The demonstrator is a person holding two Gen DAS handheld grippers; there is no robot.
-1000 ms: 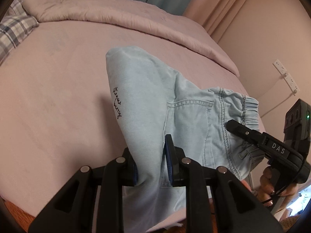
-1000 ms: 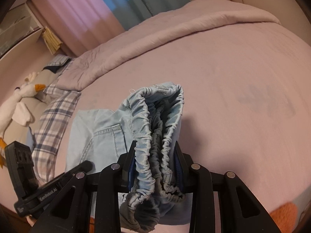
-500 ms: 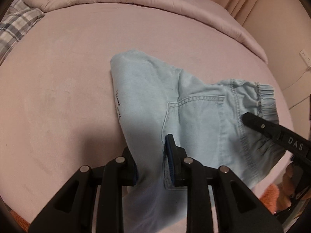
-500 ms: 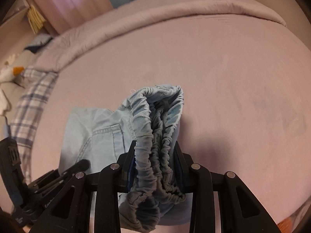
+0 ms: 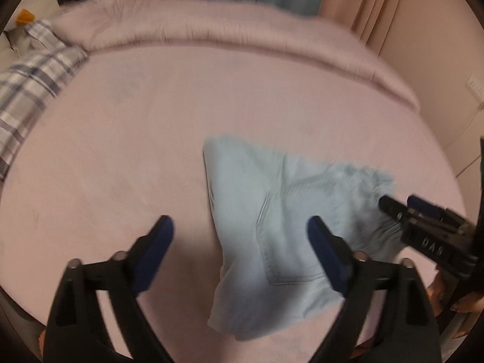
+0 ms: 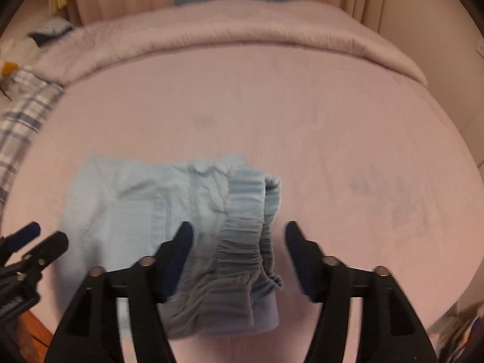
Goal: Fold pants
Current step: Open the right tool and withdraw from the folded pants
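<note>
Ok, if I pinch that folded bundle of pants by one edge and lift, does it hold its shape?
Probably not. The light blue pants look like soft, floppy cloth: the layers sag and crease on the bed. Lifted by one edge, the fold would likely fall open. The gathered elastic waistband is the thickest part and likely gives the firmest hold. Pushed, they would probably bunch rather than slide.

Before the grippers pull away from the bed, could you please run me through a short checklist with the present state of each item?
1. Left gripper clear of the pants: ok, jaws opening, pads off the cloth.
2. Right gripper released: ok, jaws opening, waistband loose between them.
3. Pants folded compactly: ok.
4. Pants fully on the bed: cannot tell, near edge blurred.
5. Waistband lying flat: not ok, bunched.
</note>
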